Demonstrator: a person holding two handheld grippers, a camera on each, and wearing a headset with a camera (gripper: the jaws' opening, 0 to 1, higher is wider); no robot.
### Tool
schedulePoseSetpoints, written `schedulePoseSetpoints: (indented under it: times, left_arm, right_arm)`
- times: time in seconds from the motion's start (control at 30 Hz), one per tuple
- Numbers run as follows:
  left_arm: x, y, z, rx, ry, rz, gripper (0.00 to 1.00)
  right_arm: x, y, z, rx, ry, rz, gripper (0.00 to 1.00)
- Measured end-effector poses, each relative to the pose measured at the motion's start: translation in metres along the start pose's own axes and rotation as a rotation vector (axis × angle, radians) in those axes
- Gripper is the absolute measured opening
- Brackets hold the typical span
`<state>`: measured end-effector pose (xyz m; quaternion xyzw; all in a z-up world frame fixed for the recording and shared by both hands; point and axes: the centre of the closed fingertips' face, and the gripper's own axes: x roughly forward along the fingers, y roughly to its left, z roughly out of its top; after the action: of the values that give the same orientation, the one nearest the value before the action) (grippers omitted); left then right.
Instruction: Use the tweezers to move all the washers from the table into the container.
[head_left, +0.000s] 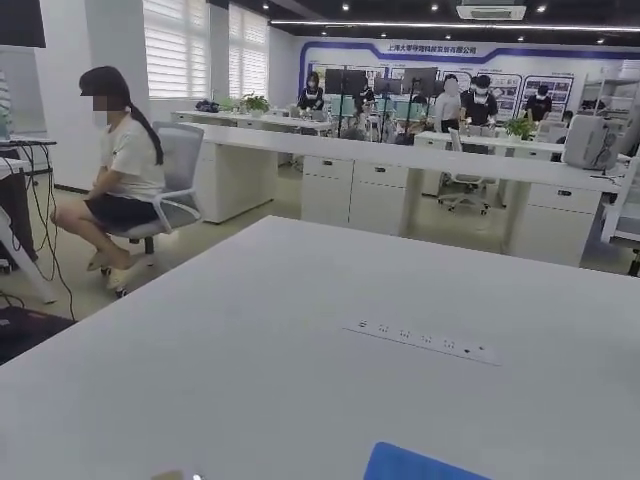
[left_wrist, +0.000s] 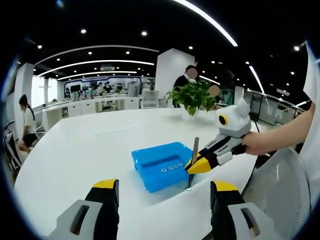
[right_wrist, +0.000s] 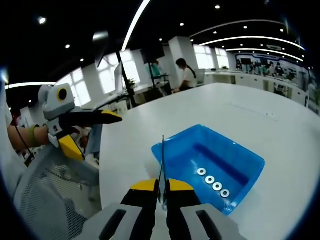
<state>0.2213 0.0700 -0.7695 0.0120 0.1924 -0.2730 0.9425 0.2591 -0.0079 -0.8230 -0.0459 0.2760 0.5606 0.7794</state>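
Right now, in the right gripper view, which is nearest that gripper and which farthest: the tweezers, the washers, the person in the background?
1. Tweezers: held in the right gripper itself.
2. Washers: ahead, to the right, inside the blue container.
3. Person: far off, beyond the table.

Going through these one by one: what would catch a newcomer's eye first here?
The bright blue container on the white table, with four washers in a row inside it. Then the right gripper, shut on tweezers that point tip-down beside the container. In the head view, a seated person at the left draws the eye.
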Motion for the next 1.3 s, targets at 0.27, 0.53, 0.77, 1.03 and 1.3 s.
schedulePoseSetpoints:
  times: [0.27, 0.53, 0.77, 1.03, 1.3]
  left_arm:
    - [0.000, -0.001, 0.000, 0.001, 0.001, -0.003, 0.75]
    - [0.000, 0.000, 0.000, 0.002, 0.002, -0.001, 0.75]
    - [0.000, -0.001, 0.000, 0.002, 0.001, -0.002, 0.75]
    - [0.000, -0.001, 0.000, 0.003, 0.001, -0.004, 0.75]
    - [0.000, 0.000, 0.000, -0.010, -0.001, -0.004, 0.75]
  right_arm:
    - [0.000, -0.003, -0.006, 0.000, 0.013, -0.007, 0.03]
    - [0.003, 0.000, -0.009, -0.024, 0.026, -0.005, 0.03]
    - [0.003, 0.000, -0.009, -0.054, 0.029, -0.001, 0.03]
    - [0.003, 0.004, -0.011, -0.063, 0.031, 0.010, 0.04]
    - [0.002, 0.012, -0.015, -0.149, 0.022, -0.021, 0.02]
